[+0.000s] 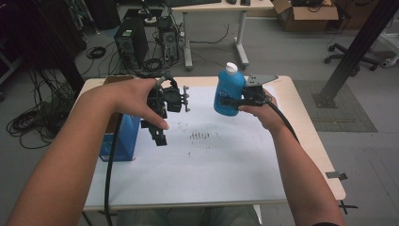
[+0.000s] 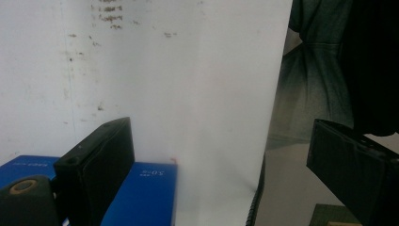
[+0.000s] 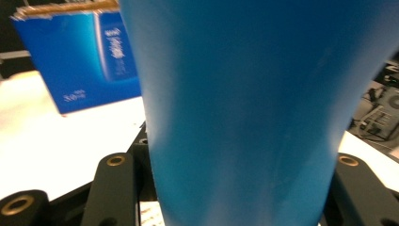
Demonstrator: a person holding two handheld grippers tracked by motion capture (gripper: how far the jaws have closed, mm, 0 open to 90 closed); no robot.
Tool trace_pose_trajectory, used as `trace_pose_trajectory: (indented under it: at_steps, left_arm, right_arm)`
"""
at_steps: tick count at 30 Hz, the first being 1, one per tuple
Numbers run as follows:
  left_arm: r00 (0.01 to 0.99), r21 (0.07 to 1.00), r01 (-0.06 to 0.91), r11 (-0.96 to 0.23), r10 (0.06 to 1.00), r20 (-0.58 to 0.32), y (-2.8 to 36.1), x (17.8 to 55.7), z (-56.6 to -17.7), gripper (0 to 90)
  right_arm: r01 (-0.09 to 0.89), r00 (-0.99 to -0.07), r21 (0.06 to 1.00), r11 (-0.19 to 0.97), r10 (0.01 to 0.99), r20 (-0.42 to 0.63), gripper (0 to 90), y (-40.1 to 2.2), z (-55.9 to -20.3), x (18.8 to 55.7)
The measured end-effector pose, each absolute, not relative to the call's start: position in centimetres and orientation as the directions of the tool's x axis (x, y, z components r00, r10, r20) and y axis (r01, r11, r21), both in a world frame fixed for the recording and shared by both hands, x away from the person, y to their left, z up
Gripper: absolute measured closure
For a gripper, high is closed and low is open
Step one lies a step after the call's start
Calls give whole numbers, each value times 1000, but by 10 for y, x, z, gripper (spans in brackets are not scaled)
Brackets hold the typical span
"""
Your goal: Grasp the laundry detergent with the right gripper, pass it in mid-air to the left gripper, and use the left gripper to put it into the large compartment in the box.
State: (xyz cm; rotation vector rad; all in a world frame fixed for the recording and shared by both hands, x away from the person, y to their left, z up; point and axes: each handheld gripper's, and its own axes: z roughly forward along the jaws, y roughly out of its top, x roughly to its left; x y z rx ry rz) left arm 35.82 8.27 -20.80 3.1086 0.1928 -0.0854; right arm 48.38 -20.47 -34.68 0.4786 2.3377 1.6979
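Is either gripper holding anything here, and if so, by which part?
The right gripper is shut on the blue bottle, clamping its body about midway, below the white cap. The left gripper is open and holds nothing.

My left gripper (image 1: 165,104) and right gripper (image 1: 244,97) are matte black, with flat rectangular jaws (brass-ringed holes at their bases). The right gripper carries a grey three-cornered plate (image 1: 260,79); each trails one black cable (image 1: 109,174).

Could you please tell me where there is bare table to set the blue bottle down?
The white table sheet is bare between the open blue cardboard box and the right edge. The blue plastic bottle with a white cap hangs over free sheet. It is crowded beside the box, under the left hand-held gripper.
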Motion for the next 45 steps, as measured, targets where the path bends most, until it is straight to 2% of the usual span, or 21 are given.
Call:
trace_pose_trajectory:
  at_steps: [24,35,45]
  left_arm:
    - [992,28,118,-993,117,-47,78,360,-196,66]
    - [992,33,118,-993,116,-40,77,359,-191,62]
    - [993,32,111,-993,110,-35,74,357,-187,62]
  right_arm:
    - [43,-992,938,344,130,-2,453,-216,-288,445]
    - [-15,-1000,939,343,7,-18,453,-208,-285,422]
    - [-42,-999,940,339,-43,-29,452,-204,-293,407]
